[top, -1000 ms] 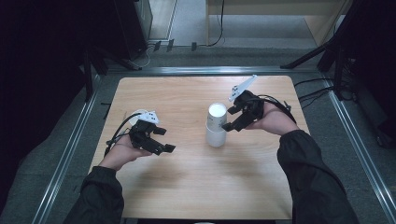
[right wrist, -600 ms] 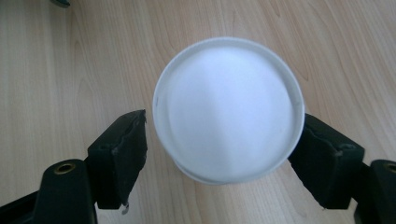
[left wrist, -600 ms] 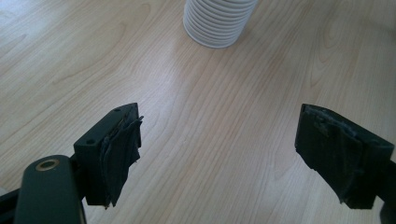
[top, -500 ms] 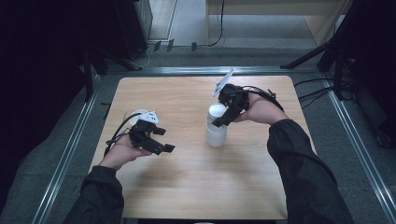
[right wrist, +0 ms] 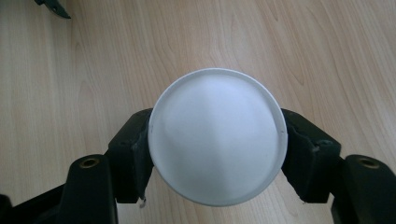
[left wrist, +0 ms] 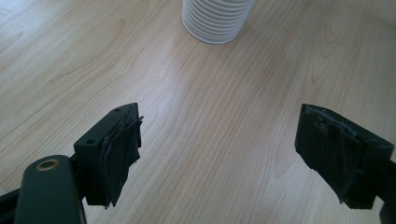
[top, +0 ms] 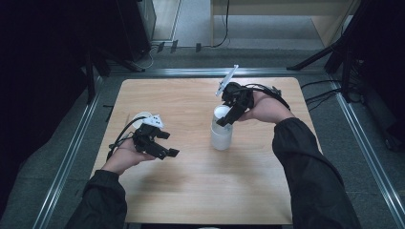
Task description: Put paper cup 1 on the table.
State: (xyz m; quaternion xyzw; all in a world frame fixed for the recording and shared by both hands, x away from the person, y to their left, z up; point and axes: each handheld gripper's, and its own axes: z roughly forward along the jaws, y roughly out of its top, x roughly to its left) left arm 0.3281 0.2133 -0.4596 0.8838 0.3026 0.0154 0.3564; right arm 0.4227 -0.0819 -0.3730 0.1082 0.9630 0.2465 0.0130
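Stack of white cups (top: 222, 131): upright near the middle of the wooden table (top: 191, 195), slightly toward the right side in the high view. Base of the stack, ribbed with nested rims (left wrist: 217, 21), visible at the top edge of the left gripper view.

Right gripper (top: 228, 119): positioned directly over the stack, pointing down at its top. In the right gripper view, one black jaw on each side of the round white top (right wrist: 217, 135) of the stack, pads (right wrist: 140, 154) against the rim on both sides. Jaws just closing, narrowed from a wide setting onto the top cup. Grip on the top of the stack.

Left gripper (top: 162, 148): well apart from the stack, over the left part of the table, angled toward the centre. Jaws spread wide in the left gripper view, bare wood between them, nothing held.

Changes against the earlier frames:
- Right gripper: beside the stack on its right a second ago, now above it and clamped across the top.
- Right forearm: swung inward across the table.
- Stack: same place, upright as before.
- Left gripper: same position, same wide setting.
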